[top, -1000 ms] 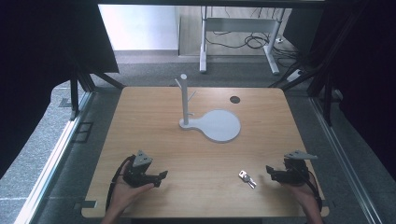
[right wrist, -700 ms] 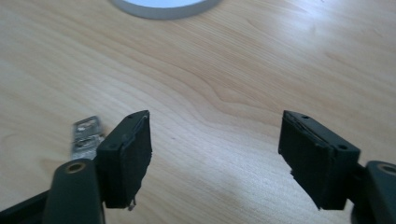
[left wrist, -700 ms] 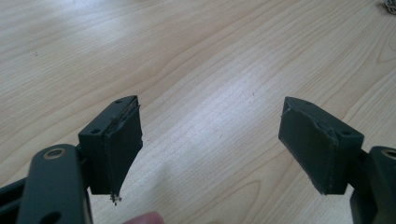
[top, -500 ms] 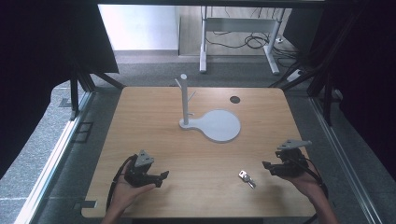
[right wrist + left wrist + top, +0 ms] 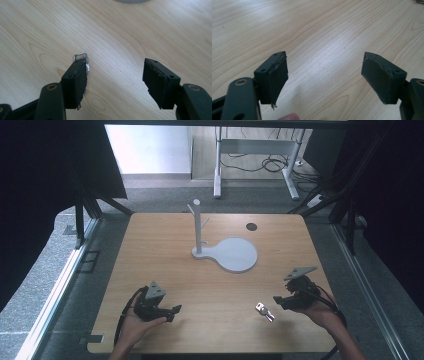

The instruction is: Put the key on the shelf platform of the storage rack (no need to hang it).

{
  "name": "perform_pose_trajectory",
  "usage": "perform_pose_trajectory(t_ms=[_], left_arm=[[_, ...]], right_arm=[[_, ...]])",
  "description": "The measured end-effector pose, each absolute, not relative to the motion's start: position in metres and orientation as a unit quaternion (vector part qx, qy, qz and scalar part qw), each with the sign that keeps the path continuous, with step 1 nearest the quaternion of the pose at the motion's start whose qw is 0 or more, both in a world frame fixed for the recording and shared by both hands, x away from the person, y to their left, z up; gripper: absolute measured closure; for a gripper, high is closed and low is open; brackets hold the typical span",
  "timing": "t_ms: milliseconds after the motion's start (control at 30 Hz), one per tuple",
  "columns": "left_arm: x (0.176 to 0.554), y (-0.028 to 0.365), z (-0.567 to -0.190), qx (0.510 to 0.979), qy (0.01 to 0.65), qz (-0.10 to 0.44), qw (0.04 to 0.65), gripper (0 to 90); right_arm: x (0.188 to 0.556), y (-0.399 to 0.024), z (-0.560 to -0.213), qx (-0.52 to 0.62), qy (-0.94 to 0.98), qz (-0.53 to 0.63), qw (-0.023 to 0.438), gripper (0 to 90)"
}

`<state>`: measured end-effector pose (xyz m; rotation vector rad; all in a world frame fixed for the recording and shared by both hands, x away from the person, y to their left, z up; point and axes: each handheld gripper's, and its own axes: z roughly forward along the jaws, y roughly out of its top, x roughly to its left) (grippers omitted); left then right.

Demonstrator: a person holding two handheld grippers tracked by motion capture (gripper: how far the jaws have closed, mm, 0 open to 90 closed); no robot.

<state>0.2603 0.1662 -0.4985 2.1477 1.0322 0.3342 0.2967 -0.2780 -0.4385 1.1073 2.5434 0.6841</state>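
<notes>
**Right gripper moves up beside the metal clip**

High view: the right gripper has moved forward since earlier; the left gripper is unchanged on the table.

Left gripper view: jaws released, empty.

Right gripper view: jaws spread; metal clip behind one jaw.

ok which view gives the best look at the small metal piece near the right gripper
The high view: the small metal piece lies whole on the table, just beside the open right gripper. In the right gripper view it is partly hidden behind one jaw. The left gripper view gives no clear look at it.
</notes>
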Motion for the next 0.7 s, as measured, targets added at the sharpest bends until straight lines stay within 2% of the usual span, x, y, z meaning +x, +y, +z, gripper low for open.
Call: perform_pose_trajectory(t_ms=[300, 700], left_arm=[[0.26, 0.165, -0.5, 0.833, 0.401, 0.127, 0.36, 21.5], [0.26, 0.163, -0.502, 0.837, 0.398, 0.124, 0.354, 21.3]], right_arm=[[0.3, -0.259, -0.459, 0.374, 0.899, 0.2, 0.109, 39.8], [0.3, -0.244, -0.481, 0.364, 0.909, 0.181, 0.09, 40.3]])
